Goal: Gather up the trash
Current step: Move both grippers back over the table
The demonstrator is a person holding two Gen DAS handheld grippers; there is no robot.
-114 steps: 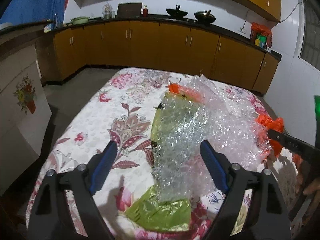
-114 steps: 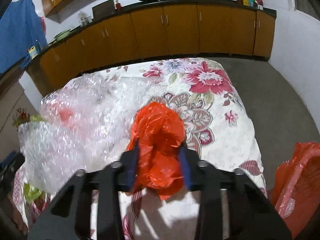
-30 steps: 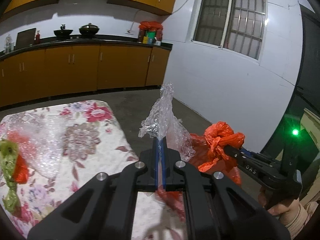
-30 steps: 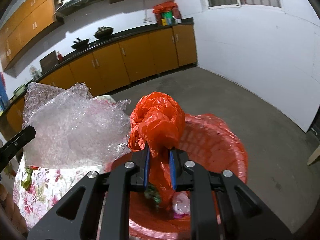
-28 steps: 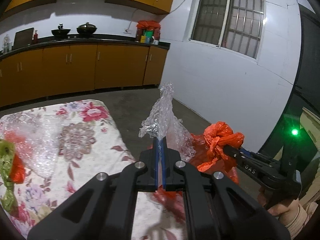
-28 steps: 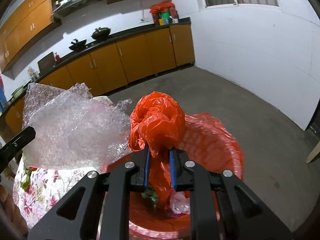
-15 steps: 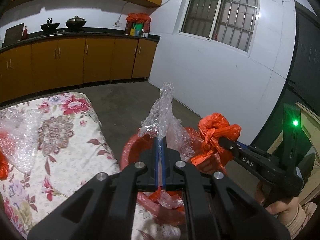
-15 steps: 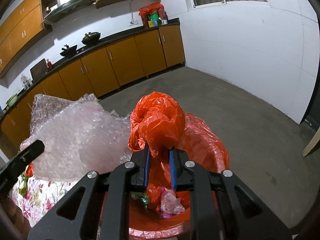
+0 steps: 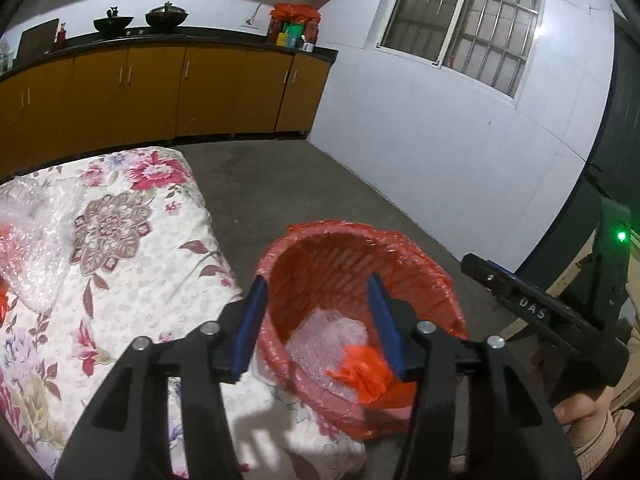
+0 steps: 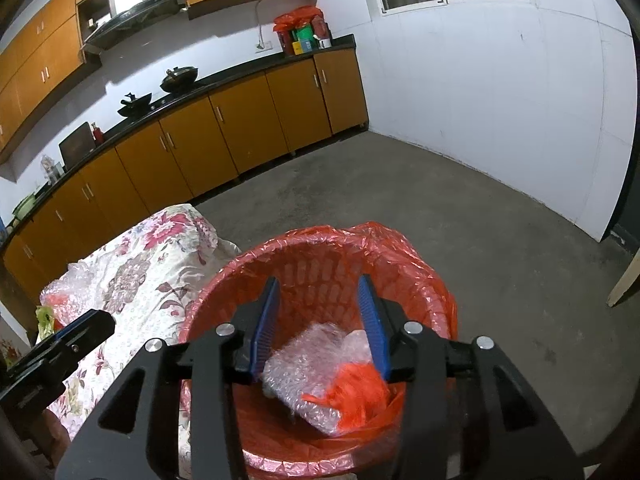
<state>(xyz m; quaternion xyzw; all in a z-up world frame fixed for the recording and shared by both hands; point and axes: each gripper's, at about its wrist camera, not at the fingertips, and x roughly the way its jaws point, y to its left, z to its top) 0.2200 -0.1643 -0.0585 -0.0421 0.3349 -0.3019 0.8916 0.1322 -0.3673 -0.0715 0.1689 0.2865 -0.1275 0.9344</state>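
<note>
Hovering over the red-lined basket point(image 9: 360, 276), the left gripper point(image 9: 318, 322) has its 2 blue-padded fingers point(image 9: 250, 322) spread wide with nothing between them. The right gripper point(image 10: 320, 326) is likewise wide open and holds nothing, poised above the same basket point(image 10: 320, 260). In the left wrist view, the right gripper point(image 9: 492, 276) enters from 3 o'clock; in the right wrist view, the left gripper point(image 10: 86, 328) enters from 9 o'clock.

Inside the basket lie a wad of bubble wrap point(image 10: 308, 364) and a crumpled orange plastic bag point(image 10: 360, 392), the bag resting against the wrap on its 4 o'clock side. The left wrist view shows the same 2 items, bubble wrap point(image 9: 328, 336) and orange plastic bag point(image 9: 360, 376), at the bottom of the liner.

The basket stands on the concrete floor point(image 10: 500, 240), just beside the floral-covered table point(image 9: 132, 264). On that table, at 9 o'clock of the left wrist view, further bubble wrap point(image 9: 36, 232) remains, with orange material partly visible beneath it. Wooden cabinets point(image 10: 240, 136) run along the far wall.
</note>
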